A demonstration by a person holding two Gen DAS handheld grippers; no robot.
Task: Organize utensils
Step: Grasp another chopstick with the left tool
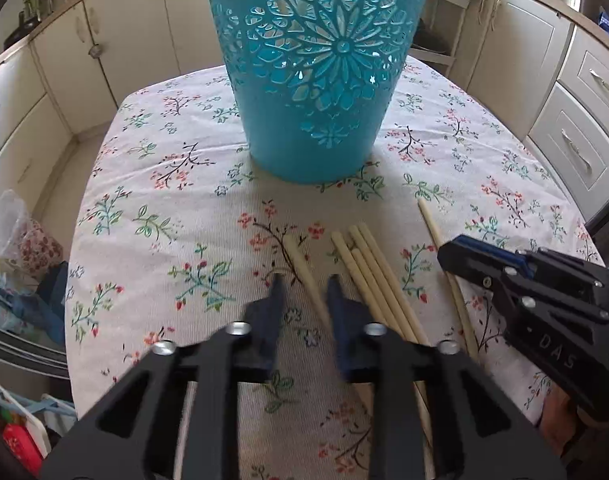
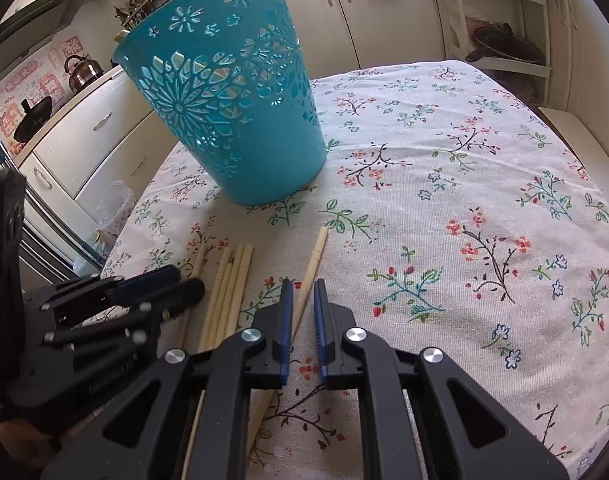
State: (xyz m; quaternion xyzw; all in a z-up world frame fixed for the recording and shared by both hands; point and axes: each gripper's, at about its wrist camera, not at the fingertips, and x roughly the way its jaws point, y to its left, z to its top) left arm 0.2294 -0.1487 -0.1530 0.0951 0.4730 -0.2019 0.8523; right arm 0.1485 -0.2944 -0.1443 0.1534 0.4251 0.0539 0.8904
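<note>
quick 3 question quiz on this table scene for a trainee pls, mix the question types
1. True or false: the teal perforated plastic basket lies tipped on its side.
2. Where are the pale wooden chopsticks? A) inside the basket B) flat on the floral tablecloth C) on the floor
3. Between the two single chopsticks, how many lie bunched side by side?

Key: 1 false, it stands upright. 2 B. 3 four.
</note>
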